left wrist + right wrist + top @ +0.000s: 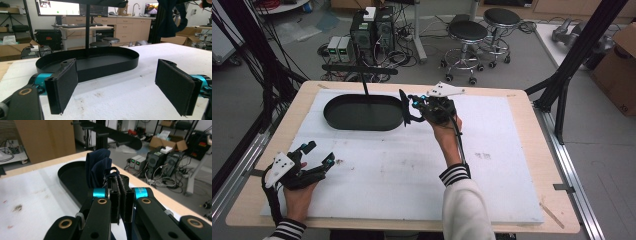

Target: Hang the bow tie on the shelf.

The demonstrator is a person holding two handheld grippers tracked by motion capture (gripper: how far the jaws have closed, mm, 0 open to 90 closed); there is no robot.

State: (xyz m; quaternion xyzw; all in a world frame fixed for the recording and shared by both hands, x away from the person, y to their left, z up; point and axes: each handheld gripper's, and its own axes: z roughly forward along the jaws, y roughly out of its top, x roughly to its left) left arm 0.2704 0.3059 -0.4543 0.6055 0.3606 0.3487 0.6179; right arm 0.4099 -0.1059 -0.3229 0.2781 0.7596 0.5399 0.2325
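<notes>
We see a wooden counter [532,165] covered by a white foam sheet [412,170], viewed from above. A person's two forearms, in sleeves with striped cuffs, come in from the bottom edge, each hand holding a two-jaw tool.

The right tool [408,111] is raised near the far middle of the sheet, just beside the right end of a shallow black oval tray [343,118]. Its jaws are clenched on a piece of dark navy cloth [96,170]. In the right gripper view the two padded jaws stand pressed together with the fabric pinched between them, and the cloth bunches up beyond the jaws, above the near end of the tray. In the high view the cloth [404,107] shows as a dark strip hanging at the tray's right rim; we cannot tell whether it touches the rim.

The left tool [318,156] rests low at the near left corner of the sheet, well apart from the tray. Its jaws are spread wide with nothing between them; the left gripper view shows both black pads [65,85] standing apart over bare foam, with the tray [112,65] ahead of them.

A thin black post [87,27] rises at the tray's far side. A few small dark stains [482,155] mark the sheet.
</notes>
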